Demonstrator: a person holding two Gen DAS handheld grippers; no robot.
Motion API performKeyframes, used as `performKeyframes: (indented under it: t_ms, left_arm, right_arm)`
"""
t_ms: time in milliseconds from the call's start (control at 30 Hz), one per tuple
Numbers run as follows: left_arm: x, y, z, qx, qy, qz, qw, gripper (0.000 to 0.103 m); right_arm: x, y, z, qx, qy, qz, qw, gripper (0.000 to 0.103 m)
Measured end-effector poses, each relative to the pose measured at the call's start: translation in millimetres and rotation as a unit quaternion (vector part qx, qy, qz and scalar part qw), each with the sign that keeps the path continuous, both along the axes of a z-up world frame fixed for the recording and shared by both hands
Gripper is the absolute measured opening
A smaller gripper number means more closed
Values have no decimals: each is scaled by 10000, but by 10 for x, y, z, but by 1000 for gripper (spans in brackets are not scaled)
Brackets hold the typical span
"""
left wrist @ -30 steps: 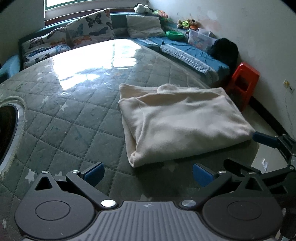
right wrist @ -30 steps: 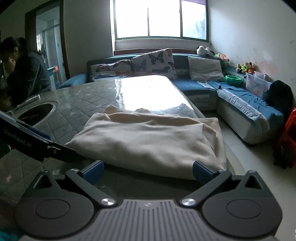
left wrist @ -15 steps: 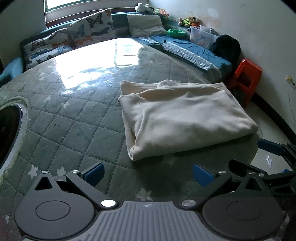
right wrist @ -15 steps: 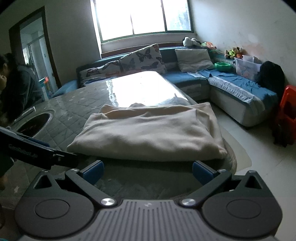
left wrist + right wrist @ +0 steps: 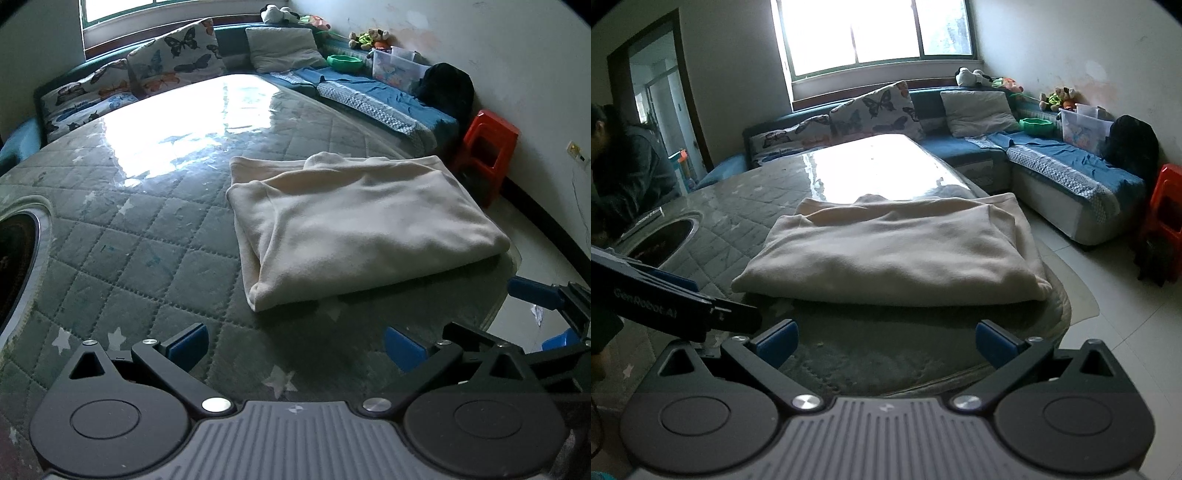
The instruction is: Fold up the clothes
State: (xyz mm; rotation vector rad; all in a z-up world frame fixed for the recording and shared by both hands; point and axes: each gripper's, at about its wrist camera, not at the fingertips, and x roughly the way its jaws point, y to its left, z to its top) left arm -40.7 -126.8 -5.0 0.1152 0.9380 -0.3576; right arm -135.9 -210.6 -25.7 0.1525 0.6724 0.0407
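Observation:
A cream garment (image 5: 362, 225) lies folded into a rectangle on the green quilted table (image 5: 147, 236), near its right edge. It also shows in the right wrist view (image 5: 897, 251). My left gripper (image 5: 295, 347) is open and empty, hovering short of the garment's near edge. My right gripper (image 5: 886, 343) is open and empty, also short of the garment, at the table's rounded end. The right gripper also shows at the right of the left wrist view (image 5: 535, 295), and the left gripper's body at the left of the right wrist view (image 5: 665, 306).
A round dark recess (image 5: 14, 266) is set in the table at the left. A blue sofa (image 5: 1052, 166) with cushions runs behind and to the right. A red stool (image 5: 487, 147) stands by the wall. A person (image 5: 624, 177) sits at far left.
Both grippers have drawn back from the garment and stayed open. The garment has not moved.

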Motion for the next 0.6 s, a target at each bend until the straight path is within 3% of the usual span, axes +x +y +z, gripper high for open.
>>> performKeyframes:
  t_ms: [600]
  left_arm:
    - [7,-15,-31,52,-16,25,10000,103]
  right_arm:
    - [-4,25,-31,95,27,19,9999,103]
